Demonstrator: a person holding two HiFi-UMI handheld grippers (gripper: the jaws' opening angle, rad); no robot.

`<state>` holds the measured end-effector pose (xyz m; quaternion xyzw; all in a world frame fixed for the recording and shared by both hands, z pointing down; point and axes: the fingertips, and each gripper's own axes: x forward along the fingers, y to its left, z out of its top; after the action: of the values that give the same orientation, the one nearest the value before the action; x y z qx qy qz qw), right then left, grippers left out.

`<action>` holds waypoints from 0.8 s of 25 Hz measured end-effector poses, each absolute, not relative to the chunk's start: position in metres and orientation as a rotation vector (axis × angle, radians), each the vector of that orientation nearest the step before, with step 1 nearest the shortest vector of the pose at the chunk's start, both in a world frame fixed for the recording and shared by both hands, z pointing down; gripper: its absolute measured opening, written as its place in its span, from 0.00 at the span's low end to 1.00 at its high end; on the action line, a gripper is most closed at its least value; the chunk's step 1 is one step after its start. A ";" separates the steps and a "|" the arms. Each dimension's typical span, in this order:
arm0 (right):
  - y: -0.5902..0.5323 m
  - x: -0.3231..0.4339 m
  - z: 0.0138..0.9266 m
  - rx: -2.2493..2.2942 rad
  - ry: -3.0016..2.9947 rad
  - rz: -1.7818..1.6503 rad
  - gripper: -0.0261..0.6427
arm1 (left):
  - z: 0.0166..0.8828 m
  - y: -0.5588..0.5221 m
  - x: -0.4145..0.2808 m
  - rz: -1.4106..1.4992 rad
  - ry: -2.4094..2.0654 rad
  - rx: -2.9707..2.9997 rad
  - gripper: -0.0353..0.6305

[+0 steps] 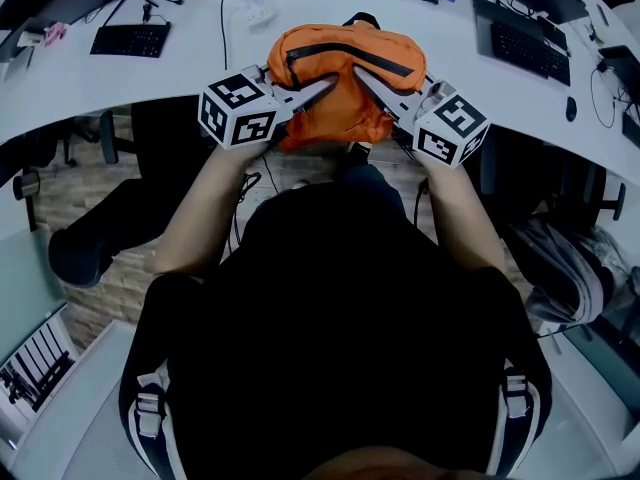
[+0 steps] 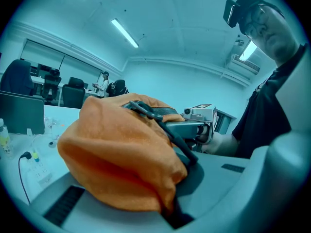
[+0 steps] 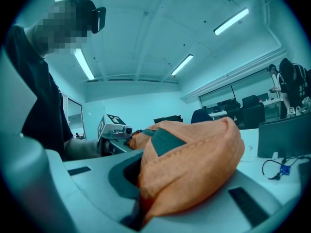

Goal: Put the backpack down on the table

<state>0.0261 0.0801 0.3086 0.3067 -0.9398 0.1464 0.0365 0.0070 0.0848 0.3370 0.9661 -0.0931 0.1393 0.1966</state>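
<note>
An orange backpack (image 1: 345, 78) with a black zip hangs between both grippers at the near edge of the white table (image 1: 150, 83); whether its bottom rests on the table I cannot tell. My left gripper (image 1: 326, 85) is shut on the fabric of its left side. My right gripper (image 1: 361, 74) is shut on the right side. In the left gripper view the backpack (image 2: 116, 154) bulges out of the left gripper (image 2: 170, 212), with the right gripper (image 2: 194, 125) beyond. In the right gripper view the backpack (image 3: 194, 164) is pinched in the right gripper (image 3: 138, 212), the left gripper (image 3: 114, 130) behind it.
Keyboards (image 1: 130, 40) (image 1: 530, 48), a power strip (image 1: 255, 10), a mouse (image 1: 571, 108) and cables lie further back on the curved table. A monitor (image 3: 284, 135) stands to the right. Office chairs sit under the desk, and a grey bag (image 1: 565, 268) lies at lower right.
</note>
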 end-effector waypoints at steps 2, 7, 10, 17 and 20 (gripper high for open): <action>0.075 0.031 0.311 0.931 -2.886 0.450 0.10 | 0.340 0.080 0.012 0.390 -0.266 2.701 0.12; 0.058 0.042 0.316 0.910 -2.887 0.455 0.10 | 0.344 0.063 0.024 0.393 -0.279 2.693 0.12; 0.046 0.048 0.318 0.903 -2.888 0.463 0.10 | 0.347 0.051 0.030 0.392 -0.288 2.688 0.12; 0.017 0.062 0.325 0.869 -2.898 0.476 0.10 | 0.354 0.022 0.045 0.395 -0.318 2.677 0.12; 0.004 0.066 0.330 0.843 -2.908 0.484 0.10 | 0.358 0.009 0.049 0.401 -0.344 2.669 0.11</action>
<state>0.0658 0.0036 0.3297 0.2746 -0.9478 0.1577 0.0377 0.0493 0.0087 0.3581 0.9594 -0.1238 0.1440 0.2086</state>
